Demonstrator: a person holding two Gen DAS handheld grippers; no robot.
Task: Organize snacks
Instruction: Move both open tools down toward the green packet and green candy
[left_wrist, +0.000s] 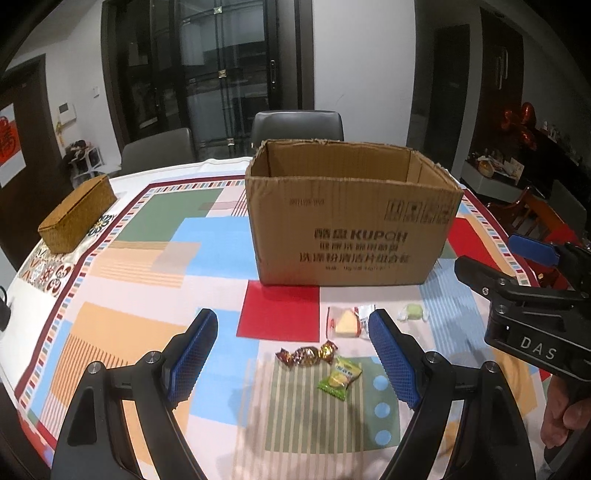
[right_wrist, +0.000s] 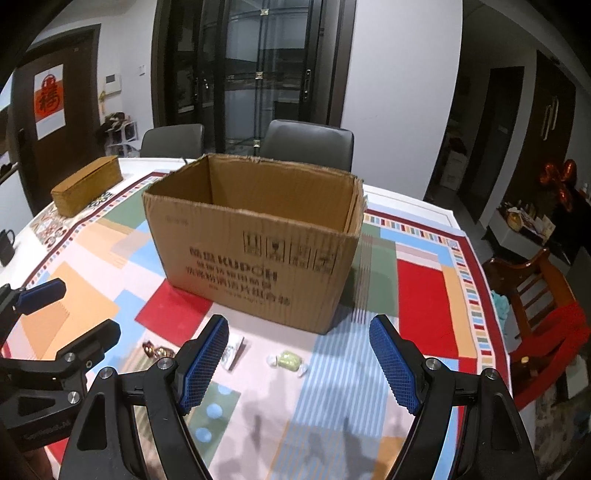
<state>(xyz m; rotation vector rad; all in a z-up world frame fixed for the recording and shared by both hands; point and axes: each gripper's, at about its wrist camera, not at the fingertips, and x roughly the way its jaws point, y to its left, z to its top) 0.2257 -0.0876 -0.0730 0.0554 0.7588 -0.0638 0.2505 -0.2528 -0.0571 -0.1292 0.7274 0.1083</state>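
A: What do we have closest to us?

B: Our left gripper (left_wrist: 291, 354) hangs over the table with its blue fingers (left_wrist: 194, 354) wide apart and nothing between them. Our right gripper (right_wrist: 299, 363) is spread wide too, and it holds nothing.

A: Where are the snacks?

B: They lie on the colorful tablecloth (left_wrist: 129, 229), just past our fingers. Nearest is a green candy packet (left_wrist: 340, 377). Touching its far left corner is a brown and gold wrapped candy (left_wrist: 307, 355). A bit farther is a clear packet with a yellow wedge (left_wrist: 347, 322) inside. Our left gripper's right finger hides its right edge.

A: And the pale green one?

B: The pale green wrapped candy (right_wrist: 289, 361) lies to the right of the others, apart from them. In the right wrist view it sits on the cloth between our right gripper's fingers, but nothing touches it.

A: What is behind the snacks?

B: A big open cardboard box (left_wrist: 351, 221) stands upright on the cloth. We see bare walls inside, but its floor is hidden from us.

A: Anything farther?

B: A woven basket box (left_wrist: 78, 213) sits at the far left of the table, well apart from the snacks. Two gray chairs (left_wrist: 297, 124) stand behind the table.
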